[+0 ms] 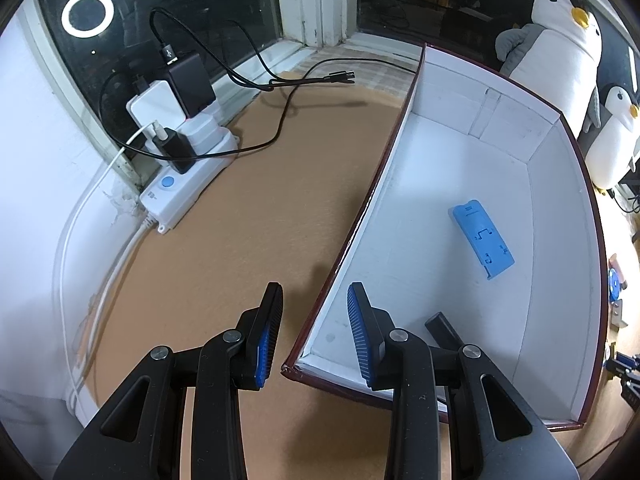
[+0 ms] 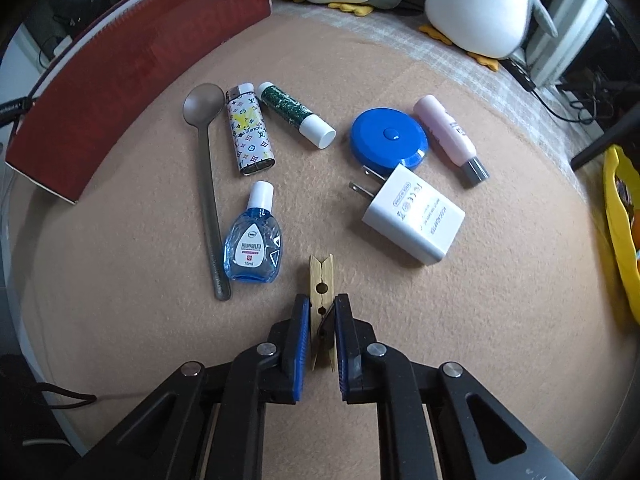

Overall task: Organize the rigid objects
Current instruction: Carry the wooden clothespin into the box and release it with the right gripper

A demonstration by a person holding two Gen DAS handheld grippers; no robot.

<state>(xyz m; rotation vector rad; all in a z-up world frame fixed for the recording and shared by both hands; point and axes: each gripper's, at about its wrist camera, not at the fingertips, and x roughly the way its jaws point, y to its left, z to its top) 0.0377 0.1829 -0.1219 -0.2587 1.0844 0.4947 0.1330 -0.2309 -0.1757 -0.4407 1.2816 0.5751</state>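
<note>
**Inspector:** Right gripper (image 2: 322,312), attitude and condition?

**Onlooker:** Pointing steeply down at the tan felt mat (image 2: 400,320). Its blue ribbed pads are clamped on a wooden clothespin (image 2: 321,280), which lies flat on the mat with its notched end sticking out ahead of the fingers.

**Inspector:** And the left gripper (image 1: 316,300)?

**Onlooker:** Also angled down, parted, holding nothing. Its fingers straddle the near left wall of the box (image 1: 560,208), one outside over the mat, one inside. I cannot tell whether either pad touches the wall.

**Inspector:** Describe the box.

**Onlooker:** Rigid card, dark red outside, plain white inside. A blue plastic piece (image 1: 480,238) with raised markings lies on its floor, and a small black block (image 1: 440,326) sits near the inner finger.

**Inspector:** Items outstanding on the mat?

**Onlooker:** Beyond the clothespin: a long grey spoon (image 2: 206,168), a patterned lighter (image 2: 249,132), a green glitter tube (image 2: 296,114) with white caps, and a clear blue eye-drop bottle (image 2: 253,246) just beside the spoon's handle. To the right, a round blue tape measure (image 2: 388,138), a glossy white charger plug (image 2: 412,216) with its prongs against it, and a pink tube (image 2: 450,140). Two plush penguins (image 2: 472,4) stand at the mat's far edge.
</note>
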